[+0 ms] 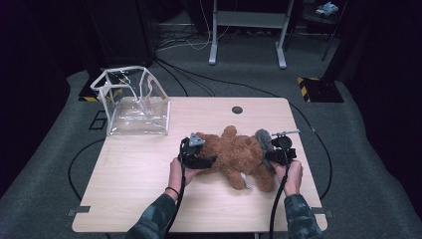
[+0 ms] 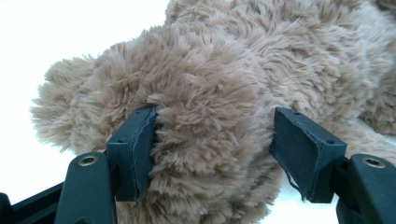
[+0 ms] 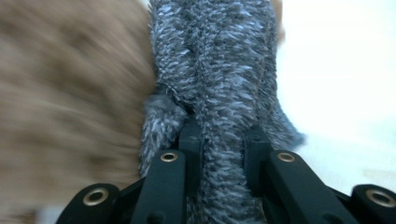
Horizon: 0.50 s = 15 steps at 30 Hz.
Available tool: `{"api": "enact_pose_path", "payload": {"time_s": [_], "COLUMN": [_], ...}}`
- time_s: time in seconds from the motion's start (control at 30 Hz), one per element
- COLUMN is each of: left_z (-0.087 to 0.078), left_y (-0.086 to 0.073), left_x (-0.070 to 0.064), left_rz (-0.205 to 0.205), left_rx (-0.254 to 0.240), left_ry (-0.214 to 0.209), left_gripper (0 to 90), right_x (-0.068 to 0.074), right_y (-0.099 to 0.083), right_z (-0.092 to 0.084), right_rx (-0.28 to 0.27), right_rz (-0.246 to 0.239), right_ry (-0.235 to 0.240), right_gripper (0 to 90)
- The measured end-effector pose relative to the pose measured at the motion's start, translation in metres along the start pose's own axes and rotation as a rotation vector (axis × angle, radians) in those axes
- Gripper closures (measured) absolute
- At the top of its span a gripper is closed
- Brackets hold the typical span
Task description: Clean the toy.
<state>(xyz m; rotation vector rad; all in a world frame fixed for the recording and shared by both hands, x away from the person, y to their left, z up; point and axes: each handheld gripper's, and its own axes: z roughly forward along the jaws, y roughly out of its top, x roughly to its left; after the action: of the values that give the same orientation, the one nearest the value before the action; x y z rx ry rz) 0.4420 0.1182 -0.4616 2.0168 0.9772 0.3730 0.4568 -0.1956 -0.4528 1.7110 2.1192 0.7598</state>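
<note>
A brown teddy bear (image 1: 236, 157) lies on the wooden table (image 1: 139, 199), right of the middle. My left gripper (image 1: 211, 160) is at the bear's left end. In the left gripper view its pads (image 2: 133, 149) squeeze a thick furry part of the bear (image 2: 224, 70), which bulges between them. A grey plush piece (image 1: 263, 142) lies against the bear's right side. My right gripper (image 1: 268, 157) is shut on it. In the right gripper view the grey plush (image 3: 219, 70) runs up from between the narrow jaws, with blurred brown fur (image 3: 70, 93) on the left.
A clear plastic bag (image 1: 134, 102) with white trim stands open at the table's back left corner. A small round hole (image 1: 237, 109) sits near the back edge. Cables run over the carpet around the table, and a desk frame (image 1: 247, 20) stands behind.
</note>
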Motion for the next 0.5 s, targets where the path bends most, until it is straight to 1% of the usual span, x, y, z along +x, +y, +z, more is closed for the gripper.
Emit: {"api": "enact_pose_path", "payload": {"time_s": [0.03,0.07,0.13,0.17,0.27,0.33,0.37,0.4,0.43,0.5], "left_z": [0.000,-0.001,-0.001,-0.001,-0.002,-0.003,-0.004,-0.005,-0.006,-0.007], "left_y": [0.000,0.000,0.000,0.000,0.000,0.001,0.001,0.002,0.003,0.004], "left_x": [0.001,0.002,0.002,0.002,0.002,0.002,0.003,0.003,0.004,0.003], "left_rz": [-0.007,-0.002,0.000,0.008,0.010,0.017,0.016,0.017,0.018,0.026], "left_rx": [-0.006,-0.002,-0.008,-0.006,-0.006,-0.014,-0.026,-0.036,-0.032,-0.030], "left_ry": [-0.005,-0.011,-0.008,-0.004,-0.001,-0.002,0.001,0.006,0.001,0.020], "left_gripper": [32.1,32.1,32.0,31.8,29.1,26.9,26.0,25.6,23.8,20.9], "right_x": [-0.003,-0.005,-0.006,-0.007,-0.008,-0.007,-0.006,-0.002,0.004,0.017], "right_y": [-0.004,-0.008,-0.010,-0.009,-0.003,0.004,0.006,0.010,0.014,0.019], "right_z": [0.007,0.014,0.015,0.012,-0.007,-0.027,-0.033,-0.041,-0.049,-0.060], "right_rx": [0.026,0.048,0.041,0.037,-0.011,-0.069,-0.089,-0.106,-0.130,-0.152], "right_rz": [0.000,0.002,0.006,0.016,0.019,0.007,-0.003,-0.015,-0.039,-0.063], "right_ry": [0.004,0.011,0.014,0.013,0.007,0.009,0.011,0.014,0.019,0.032], "right_gripper": [75.3,75.2,75.1,75.0,74.9,74.8,74.8,74.8,74.7,74.6]}}
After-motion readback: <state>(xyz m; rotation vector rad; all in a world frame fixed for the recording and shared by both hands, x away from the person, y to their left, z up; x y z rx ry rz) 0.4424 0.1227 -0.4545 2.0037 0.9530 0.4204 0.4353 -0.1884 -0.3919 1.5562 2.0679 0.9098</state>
